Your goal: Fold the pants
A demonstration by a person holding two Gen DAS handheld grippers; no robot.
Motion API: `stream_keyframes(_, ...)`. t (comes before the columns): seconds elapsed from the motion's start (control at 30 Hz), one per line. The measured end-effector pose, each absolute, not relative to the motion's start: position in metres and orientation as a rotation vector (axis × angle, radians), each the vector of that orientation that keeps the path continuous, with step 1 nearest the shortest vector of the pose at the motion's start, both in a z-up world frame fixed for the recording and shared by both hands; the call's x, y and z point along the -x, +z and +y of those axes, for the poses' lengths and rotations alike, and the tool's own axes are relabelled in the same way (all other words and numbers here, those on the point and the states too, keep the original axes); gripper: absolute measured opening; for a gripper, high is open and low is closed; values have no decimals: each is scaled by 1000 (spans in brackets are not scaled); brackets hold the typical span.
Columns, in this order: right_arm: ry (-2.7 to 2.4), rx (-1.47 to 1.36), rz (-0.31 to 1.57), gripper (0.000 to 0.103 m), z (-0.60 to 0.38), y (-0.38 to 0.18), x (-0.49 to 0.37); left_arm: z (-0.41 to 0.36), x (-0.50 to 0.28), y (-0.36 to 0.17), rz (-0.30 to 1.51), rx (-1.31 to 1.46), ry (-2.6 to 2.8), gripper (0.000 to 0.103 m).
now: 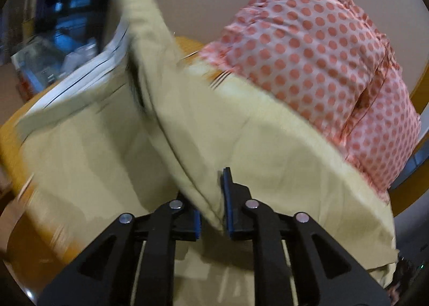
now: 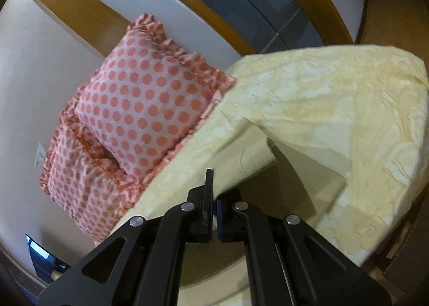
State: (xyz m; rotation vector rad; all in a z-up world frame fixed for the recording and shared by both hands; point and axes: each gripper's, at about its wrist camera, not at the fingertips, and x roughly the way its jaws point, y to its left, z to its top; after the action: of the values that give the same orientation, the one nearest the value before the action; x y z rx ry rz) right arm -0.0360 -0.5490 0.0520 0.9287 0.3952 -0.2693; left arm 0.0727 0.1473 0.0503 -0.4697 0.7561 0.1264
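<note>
The pants point(image 1: 187, 129) are pale yellow-green cloth, lifted and draped over the bed. My left gripper point(image 1: 211, 214) is shut on a fold of the pants, and the cloth runs up and away to the upper left. In the right wrist view my right gripper point(image 2: 214, 198) is shut on an edge of the pants point(image 2: 249, 161), which hangs as a flap in front of it. The pants' full outline is hidden by folds and motion blur.
Two pink polka-dot pillows point(image 1: 316, 70) point(image 2: 139, 107) lie at the head of the bed against the wall. A cream patterned bedspread point(image 2: 348, 107) covers the bed. A wooden bed frame point(image 1: 16, 145) shows at the left. A white striped cloth point(image 1: 88, 70) lies behind the pants.
</note>
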Motion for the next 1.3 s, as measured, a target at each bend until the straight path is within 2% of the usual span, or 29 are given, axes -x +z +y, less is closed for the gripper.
stream_keyframes(0.13,-314,-917,407,2,-551,44,50,154,-37,28,806,507,131,20)
stream_keyframes(0.27,-379,-833,469,2,-548,42,53,144,-23,24,776,422,122,22)
stream_keyframes(0.3,-388,-818,490,4,-547,42,55,141,-20,25,772,397,111,25)
stream_keyframes(0.33,-400,-817,494,8,-547,42,59,140,-17,26,768,386,98,35)
stream_keyframes(0.37,-433,-819,493,26,-547,45,68,138,-14,28,763,379,90,50)
stream_keyframes(0.4,-458,-818,470,56,-548,47,77,137,-9,30,751,370,79,62)
stream_keyframes(0.43,-482,-810,431,68,-549,50,87,137,-1,34,733,356,71,65)
stream_keyframes(0.47,-497,-804,408,74,-549,51,92,138,7,37,720,338,82,68)
stream_keyframes(0.53,-515,-800,403,72,-553,51,96,142,18,43,696,316,99,71)
stream_keyframes(0.67,-477,-844,454,60,-556,33,84,154,44,61,597,332,136,73)
stream_keyframes(0.77,-460,-749,457,53,-539,33,74,151,48,73,513,326,130,80)
stream_keyframes(0.83,-443,-693,463,52,-526,33,68,144,41,75,502,303,121,83)
stream_keyframes(0.87,-436,-658,462,47,-520,33,65,140,35,74,511,296,111,83)
stream_keyframes(0.93,-432,-632,448,24,-516,29,64,136,24,69,530,292,92,83)
stream_keyframes(0.97,-436,-623,437,8,-516,28,63,134,18,66,543,291,83,83)
stream_keyframes(1.0,-427,-616,422,5,-516,28,62,132,11,61,564,288,81,83)
stream_keyframes(1.1,-370,-604,402,4,-512,37,51,130,-5,43,620,288,88,84)
stream_keyframes(1.3,-20,-524,316,4,-438,107,-2,125,-7,33,602,251,96,88)
